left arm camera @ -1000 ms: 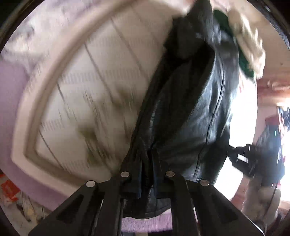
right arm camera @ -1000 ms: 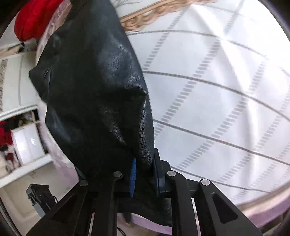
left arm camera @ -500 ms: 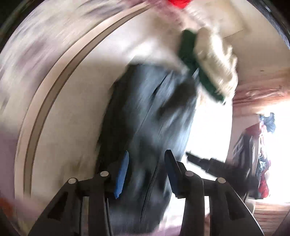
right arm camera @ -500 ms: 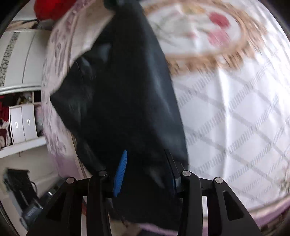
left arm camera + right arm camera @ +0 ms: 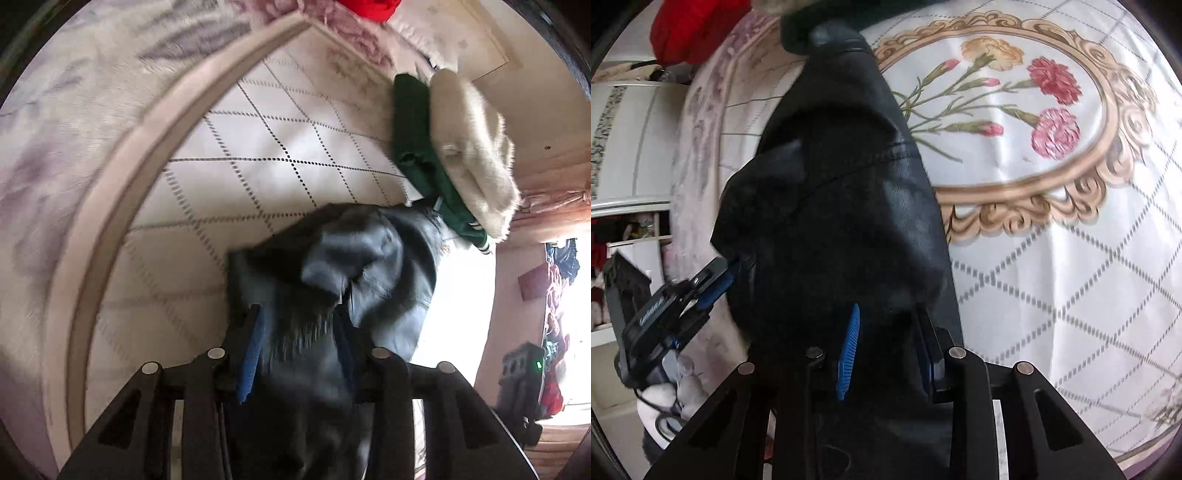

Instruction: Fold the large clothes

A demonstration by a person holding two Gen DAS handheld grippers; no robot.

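A black leather jacket [image 5: 369, 266] lies bunched on the bed near its edge; in the right wrist view it [image 5: 842, 192] stretches away from me. My left gripper [image 5: 299, 325] is open, its blue-padded jaws apart over the jacket's near end. My right gripper [image 5: 886, 325] is open too, jaws apart with jacket fabric lying between them. The left gripper also shows in the right wrist view [image 5: 716, 280] at the jacket's left side.
The bed cover [image 5: 1052, 258] is white with a grey lattice and a flower medallion [image 5: 1015, 99]. A folded green garment [image 5: 421, 155] and a cream fluffy one [image 5: 472, 155] lie stacked beyond the jacket. A red item [image 5: 690, 29] sits at the bed's far corner. Shelves [image 5: 624, 147] stand left.
Both grippers were shut on the hanging jacket a second ago. They have opened, and the jacket has dropped onto the bed.
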